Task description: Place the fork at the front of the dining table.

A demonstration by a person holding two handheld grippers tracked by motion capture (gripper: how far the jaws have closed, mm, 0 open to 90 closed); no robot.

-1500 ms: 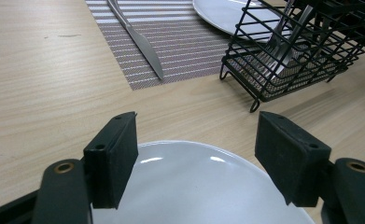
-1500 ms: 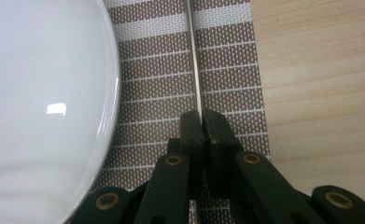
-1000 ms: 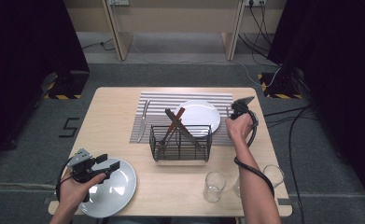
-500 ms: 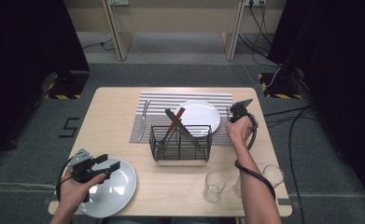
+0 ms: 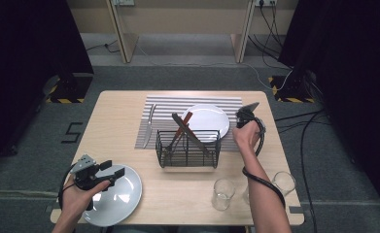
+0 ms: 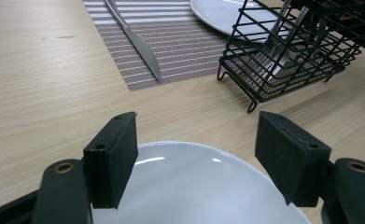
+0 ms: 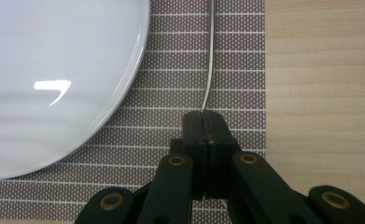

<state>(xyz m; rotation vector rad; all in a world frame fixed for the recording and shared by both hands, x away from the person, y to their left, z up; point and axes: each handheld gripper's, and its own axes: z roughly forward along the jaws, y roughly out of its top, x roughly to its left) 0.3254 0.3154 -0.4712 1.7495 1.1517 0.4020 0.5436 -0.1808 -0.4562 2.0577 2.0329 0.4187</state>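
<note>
Right tongs clamped on thin utensil, laying it on placemat right of plate. Knife already placed. Left tongs wide, idle over second plate. Glasses unplaced.

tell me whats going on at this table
A person is laying a place setting with a gripper in each hand. The right gripper is shut on a thin metal utensil lying on the striped placemat, just right of the white plate. The left gripper hovers open over a second plate at the table's near edge. A knife lies left of the first plate, behind the black wire caddy.
</note>
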